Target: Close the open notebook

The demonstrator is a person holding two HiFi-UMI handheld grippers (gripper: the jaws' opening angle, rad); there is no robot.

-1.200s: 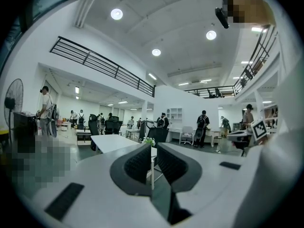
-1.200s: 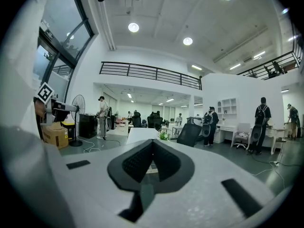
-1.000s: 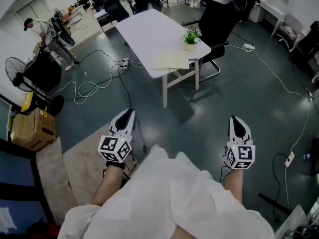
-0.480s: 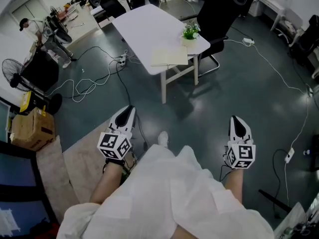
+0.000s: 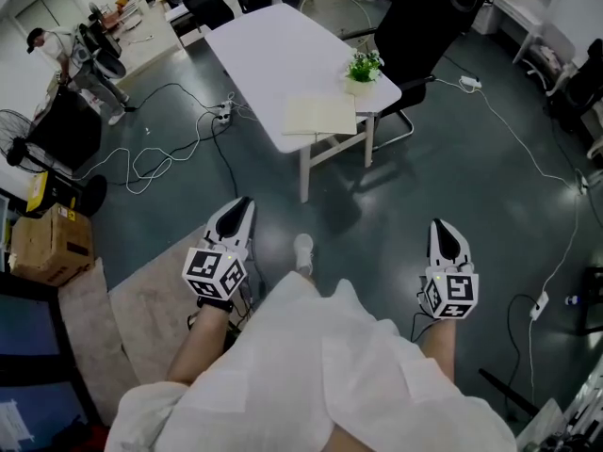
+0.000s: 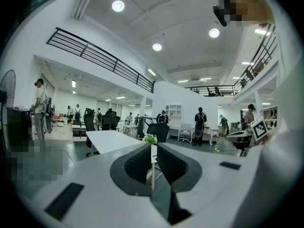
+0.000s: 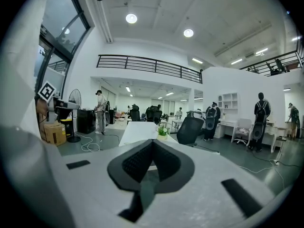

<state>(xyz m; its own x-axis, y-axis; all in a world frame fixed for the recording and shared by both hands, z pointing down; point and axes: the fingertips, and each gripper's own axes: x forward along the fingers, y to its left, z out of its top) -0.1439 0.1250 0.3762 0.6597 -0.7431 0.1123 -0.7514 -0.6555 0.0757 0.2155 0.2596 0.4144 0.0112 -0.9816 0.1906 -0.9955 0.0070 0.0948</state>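
The open notebook (image 5: 321, 115) lies flat near the front edge of a white table (image 5: 264, 50), next to a small potted plant (image 5: 363, 68). Both grippers are held low in front of the person, well short of the table. My left gripper (image 5: 242, 205) is shut and holds nothing. The right gripper (image 5: 441, 226) is shut and empty as well. In the left gripper view the shut jaws (image 6: 152, 146) point at the table (image 6: 110, 140) and plant (image 6: 150, 139). In the right gripper view the closed jaws (image 7: 153, 141) point the same way, with the plant (image 7: 163, 131) above them; the notebook is hidden there.
A black office chair (image 5: 416, 31) stands right of the table. Cables (image 5: 174, 158) trail over the dark floor left of it. A cardboard box (image 5: 49, 245) and a fan (image 5: 42, 130) stand at the left, a rug (image 5: 141, 314) underfoot. People stand farther off.
The person has stepped forward: a shoe now shows between the grippers and the table sits a little nearer. Both grippers stay shut.
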